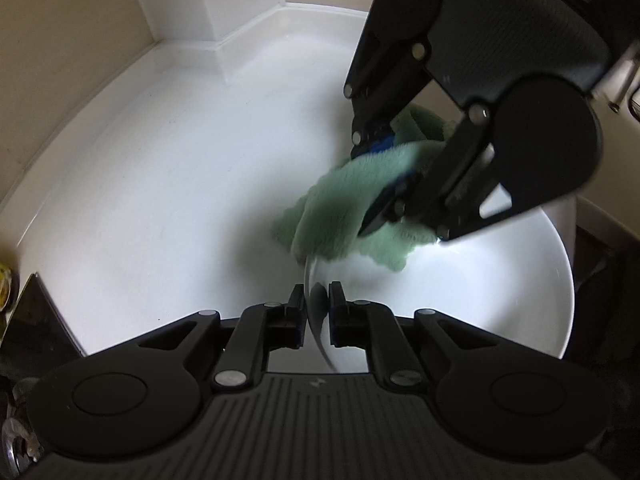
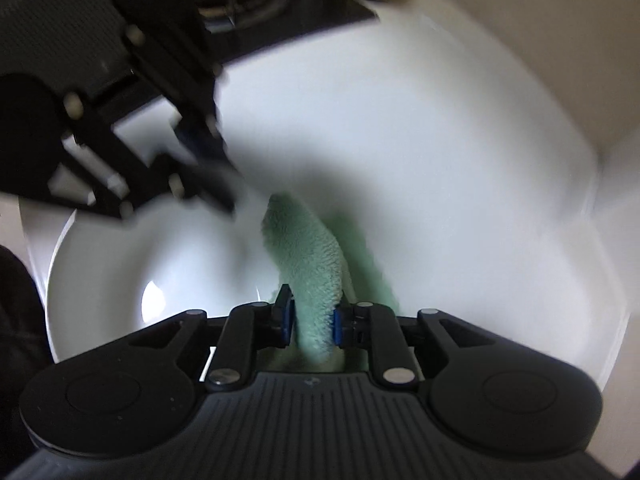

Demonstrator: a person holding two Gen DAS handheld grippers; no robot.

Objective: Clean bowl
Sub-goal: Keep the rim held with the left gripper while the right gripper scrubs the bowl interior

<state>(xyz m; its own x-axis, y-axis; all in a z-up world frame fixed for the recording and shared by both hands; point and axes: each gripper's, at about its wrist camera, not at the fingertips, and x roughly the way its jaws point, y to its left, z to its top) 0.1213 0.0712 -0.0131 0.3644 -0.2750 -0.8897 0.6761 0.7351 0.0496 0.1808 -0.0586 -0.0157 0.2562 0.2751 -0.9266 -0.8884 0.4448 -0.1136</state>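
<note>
**Bowl held by its rim on the left, cloth wiping at the far lip**

The bowl (image 1: 460,300) sits on the white worktop (image 1: 160,184), and in the left wrist view it fills the lower right. My left tongs (image 1: 318,312) stand narrow, astride its near rim at six o'clock with one pad on each side of the wall; I read that as a steadying pinch, though a small gap shows at the right pad.

My right tongs (image 2: 310,322) are clamped on a green cloth (image 2: 308,264). Seen from the left camera, the cloth (image 1: 352,208) drapes over the rim at about twelve o'clock from my left tongs. Its long axis runs straight ahead along the right fingers.

So the right hand is the working one. I judge the next wipe should sweep down into the basin, toward the bright spot at nine o'clock in the right view.
</note>
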